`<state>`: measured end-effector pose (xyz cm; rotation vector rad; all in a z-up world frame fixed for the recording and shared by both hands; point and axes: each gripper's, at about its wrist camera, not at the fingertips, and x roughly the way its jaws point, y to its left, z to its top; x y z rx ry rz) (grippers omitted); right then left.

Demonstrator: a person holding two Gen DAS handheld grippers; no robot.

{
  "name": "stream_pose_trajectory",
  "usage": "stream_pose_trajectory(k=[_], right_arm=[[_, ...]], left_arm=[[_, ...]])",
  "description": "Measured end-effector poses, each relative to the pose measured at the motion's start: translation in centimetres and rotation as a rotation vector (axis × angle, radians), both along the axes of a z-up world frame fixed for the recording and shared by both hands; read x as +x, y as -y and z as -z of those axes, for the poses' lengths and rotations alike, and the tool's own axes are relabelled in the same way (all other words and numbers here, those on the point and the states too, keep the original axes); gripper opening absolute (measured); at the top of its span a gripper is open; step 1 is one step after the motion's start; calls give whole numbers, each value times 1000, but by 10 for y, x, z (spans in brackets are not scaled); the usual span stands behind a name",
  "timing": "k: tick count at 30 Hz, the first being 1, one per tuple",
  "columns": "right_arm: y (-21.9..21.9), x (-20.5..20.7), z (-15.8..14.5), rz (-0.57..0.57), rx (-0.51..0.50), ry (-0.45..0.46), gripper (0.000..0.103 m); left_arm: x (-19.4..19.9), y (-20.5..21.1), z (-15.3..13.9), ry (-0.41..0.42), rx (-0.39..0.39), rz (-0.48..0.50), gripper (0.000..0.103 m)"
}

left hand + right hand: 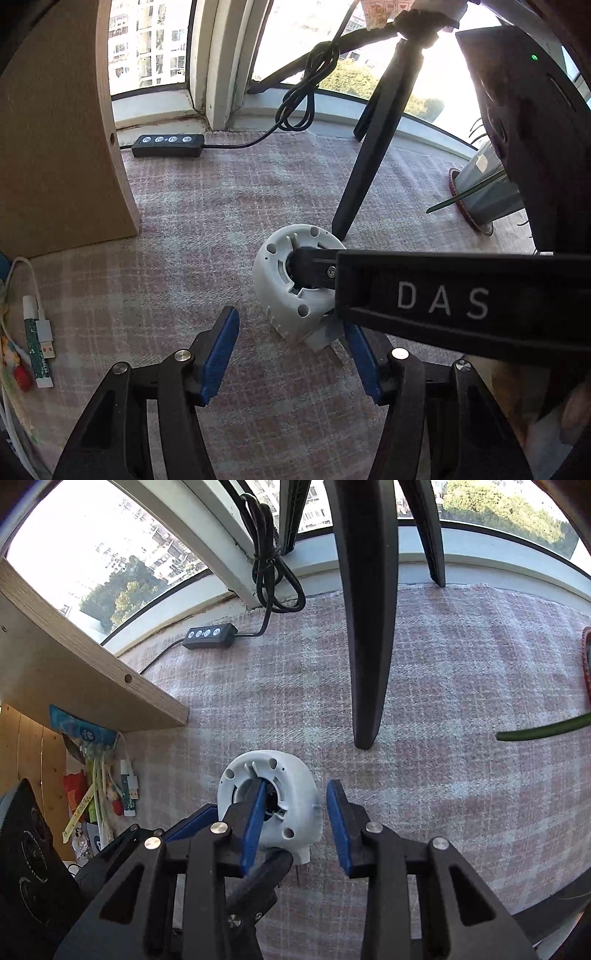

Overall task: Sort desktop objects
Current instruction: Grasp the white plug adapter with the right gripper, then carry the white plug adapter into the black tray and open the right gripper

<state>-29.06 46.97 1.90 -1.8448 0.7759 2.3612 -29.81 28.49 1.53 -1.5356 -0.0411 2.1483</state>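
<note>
- Pink checked cloth [461, 686] is covering the desk up to the window sill [498, 550].
- Wooden shelf board [55, 147] is standing at the left edge of the cloth; clutter is showing beneath it in the right wrist view.
- Black tripod leg [365, 627] is planting its foot on the cloth, just behind the white part.
- Right gripper [295, 823] is straddling one wall of the white plastic housing [295, 782]: its left finger is sitting inside the round opening and its right finger is standing outside, apart from the shell. Jaws part-way open, not yet pressing.
- Left gripper [291, 354] is hanging just before the housing with its jaws wide and nothing between them.
- White housing is lying on the cloth near mid-desk.
- Black inline switch [168, 144] with its cable is lying near the sill.
- Green-and-white tube [37, 347] is lying at the far left.
</note>
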Motion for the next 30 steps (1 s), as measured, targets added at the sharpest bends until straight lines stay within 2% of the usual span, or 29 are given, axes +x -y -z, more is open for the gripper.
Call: stream_pose_trajectory(k=[2, 9, 13, 17, 24, 30], right_arm=[[1, 2, 1, 11, -19, -5, 32], [3, 17, -4, 34, -40, -21, 31], [5, 32, -18, 39, -53, -42, 31], [10, 53, -37, 42, -39, -62, 31], [9, 112, -76, 64, -12, -110, 31], [-3, 182, -107, 93, 31, -148, 31]], left_arm=[[0, -2, 1, 14, 18, 7, 49], [18, -1, -8, 8, 14, 29, 49], [33, 1, -24, 5, 30, 35, 49], [59, -4, -45, -40, 13, 67, 49], [116, -14, -83, -97, 41, 122, 49], [171, -44, -108, -98, 102, 228, 49]])
